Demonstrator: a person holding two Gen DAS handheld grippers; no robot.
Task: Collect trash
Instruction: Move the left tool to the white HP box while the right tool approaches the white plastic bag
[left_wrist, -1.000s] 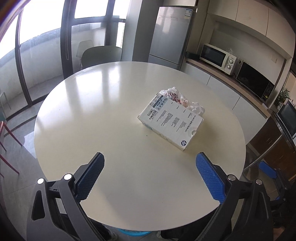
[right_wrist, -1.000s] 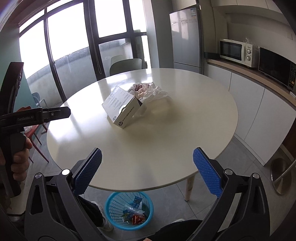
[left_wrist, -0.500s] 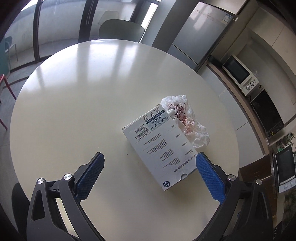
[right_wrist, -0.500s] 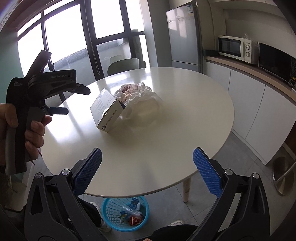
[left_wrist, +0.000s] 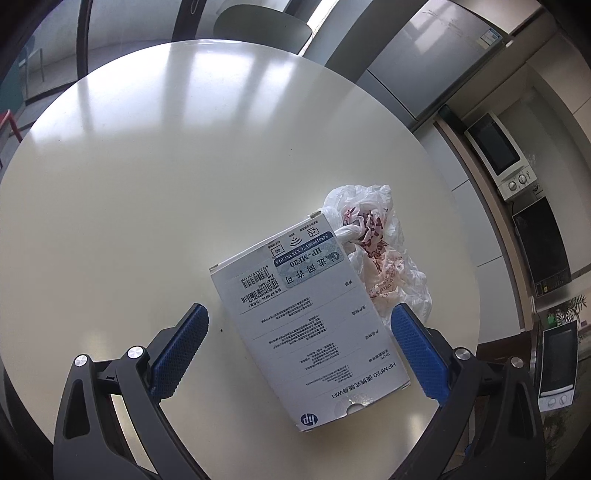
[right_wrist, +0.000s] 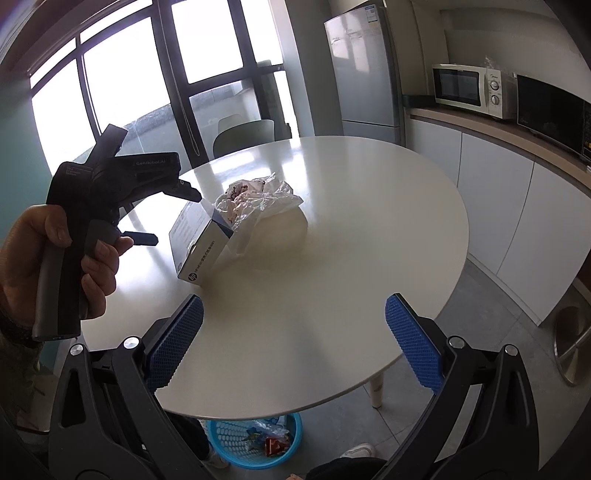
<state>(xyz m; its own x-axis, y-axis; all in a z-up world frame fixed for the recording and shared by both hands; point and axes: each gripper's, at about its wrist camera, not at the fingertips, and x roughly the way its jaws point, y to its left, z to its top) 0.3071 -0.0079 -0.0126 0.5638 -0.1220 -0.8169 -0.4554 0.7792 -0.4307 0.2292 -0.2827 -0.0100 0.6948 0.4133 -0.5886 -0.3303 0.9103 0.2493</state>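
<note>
A white HP box (left_wrist: 314, 321) lies flat near the middle of the round white table (left_wrist: 147, 184), somewhat toward the edge nearest the kitchen counter. A crumpled plastic bag (left_wrist: 384, 251), white with red print, rests against the box's far end and touches it; in the right wrist view the bag (right_wrist: 258, 201) appears partly draped over that end of the box (right_wrist: 199, 243). These two items are the trash visible on the table. Under the near edge of the table stands a blue basket (right_wrist: 221, 439) on the floor, already holding some wrappers; it is judged to be the collection point.

The left gripper (left_wrist: 299, 350) hangs above the box with its jaws wide apart, one blue pad on each side of the box's width; neither pad is seen touching it. The right gripper (right_wrist: 291, 339) is held back at the near edge of the table, jaws also wide apart and holding nothing, well apart from both items.

Step in hand, as judged: the approach to the first pick, with the left gripper lined up over the box. The next move calls for lowering until the pads straddle the box's long sides, then closing firmly across its width. The bag leaning on the box may be dragged along or slip off when the box is lifted.
</note>
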